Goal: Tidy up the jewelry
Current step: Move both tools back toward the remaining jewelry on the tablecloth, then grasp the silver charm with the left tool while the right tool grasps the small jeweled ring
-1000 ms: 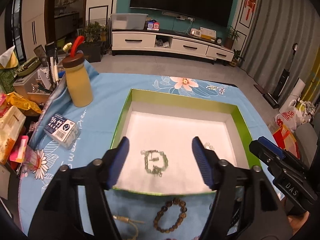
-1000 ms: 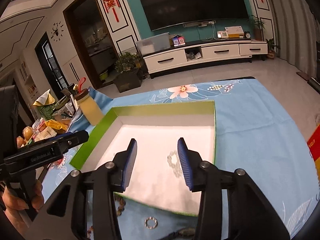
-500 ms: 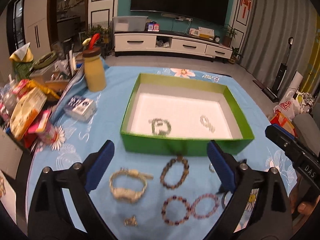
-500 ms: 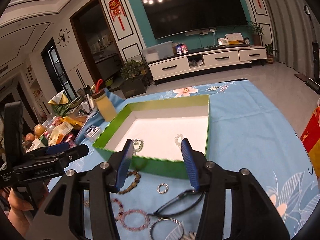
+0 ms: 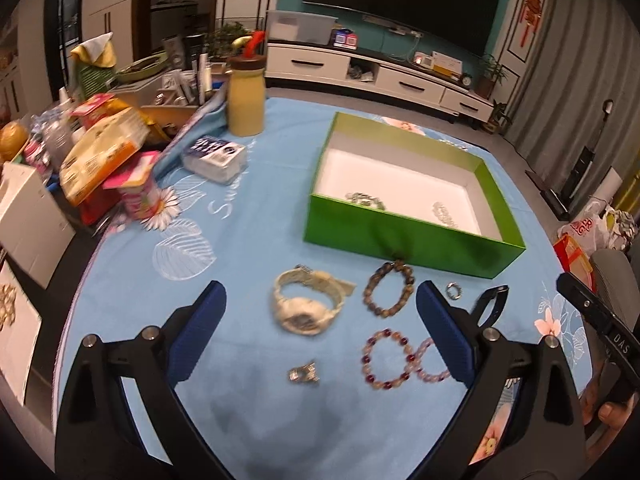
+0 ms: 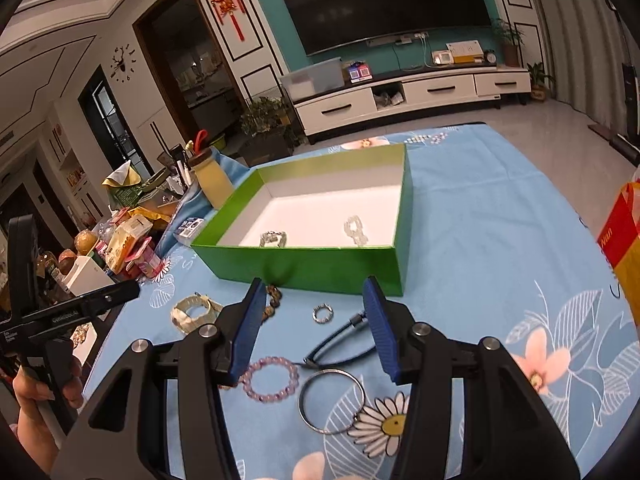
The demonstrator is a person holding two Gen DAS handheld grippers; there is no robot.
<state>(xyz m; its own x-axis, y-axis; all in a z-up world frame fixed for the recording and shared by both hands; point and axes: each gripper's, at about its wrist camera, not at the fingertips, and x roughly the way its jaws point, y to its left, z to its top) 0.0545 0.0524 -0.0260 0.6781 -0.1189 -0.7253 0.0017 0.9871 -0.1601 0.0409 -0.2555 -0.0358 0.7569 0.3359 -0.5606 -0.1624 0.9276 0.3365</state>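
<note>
Jewelry: loose pieces lie on the blue floral tablecloth [image 5: 256,240] in front of the green box [image 5: 400,236]; two more lie inside on its white floor, a greenish bracelet [image 6: 273,239] and a clear bead bracelet [image 6: 355,230].
Shapes and textures: pale cream watch [image 5: 306,304] with a coiled band; brown bead bracelet [image 5: 388,289] touching the box's front wall; dark red bead bracelet [image 5: 386,361] beside a lilac bead bracelet [image 6: 270,378]; a smooth thin metal bangle [image 6: 332,400]; a small beaded ring [image 6: 322,314].
Left gripper [image 5: 320,322]: blue ribbed fingers wide apart, nothing between the pads (the watch lies on the cloth beyond them).
Right gripper [image 6: 315,322]: fingers moderately apart, empty, above the ring.
Only in the left view: a small metal clasp-like piece [image 5: 304,374], blurred.
Only in the right view: the bangle, and a hand [image 6: 36,396] gripping the other tool's handle.
Room: yellow bottle [image 5: 245,98] and snack clutter at the left; dark television [image 6: 384,0] on a teal wall.
</note>
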